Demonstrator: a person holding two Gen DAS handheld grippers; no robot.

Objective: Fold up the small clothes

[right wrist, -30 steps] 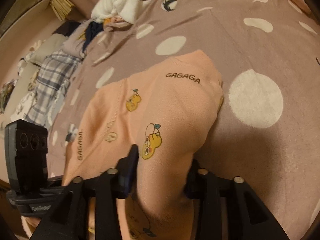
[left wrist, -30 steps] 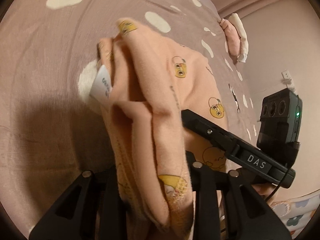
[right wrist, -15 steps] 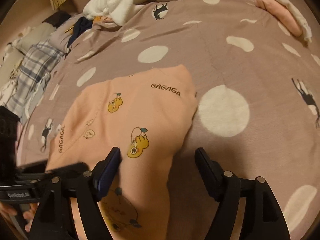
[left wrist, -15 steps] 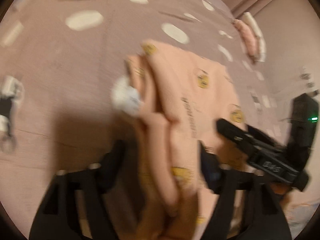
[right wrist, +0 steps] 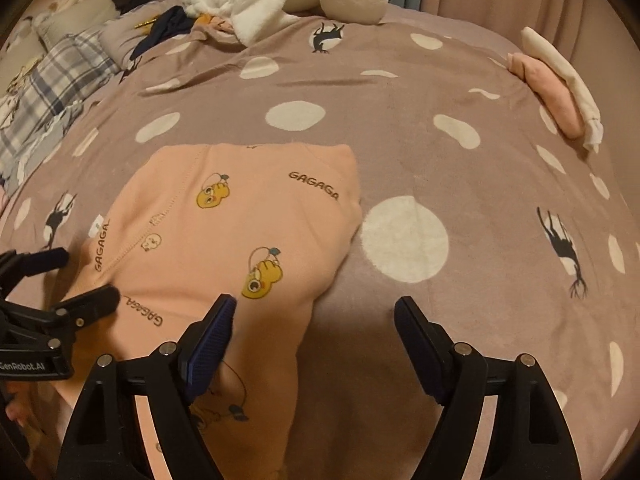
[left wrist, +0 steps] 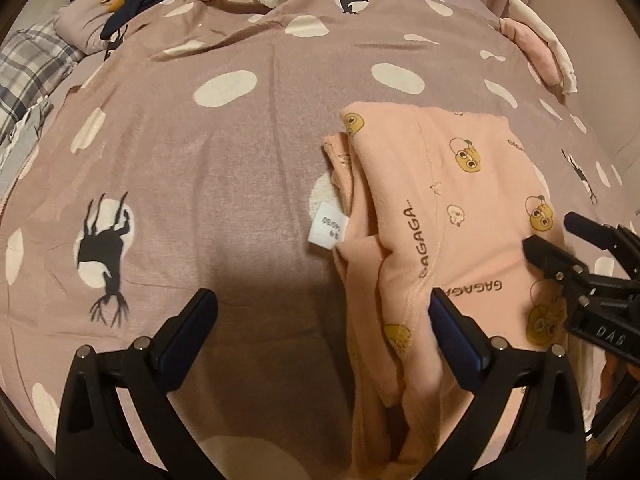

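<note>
Hovering, jaws spread — both grippers (left wrist: 320, 320) (right wrist: 312, 324).

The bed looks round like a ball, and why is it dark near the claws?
Left wrist view: the fisheye lens bends the bedspread; the left claw casts a shadow. Right wrist view: same bending, a shadow under the right claw, and the peach garment looks sharp.
</note>
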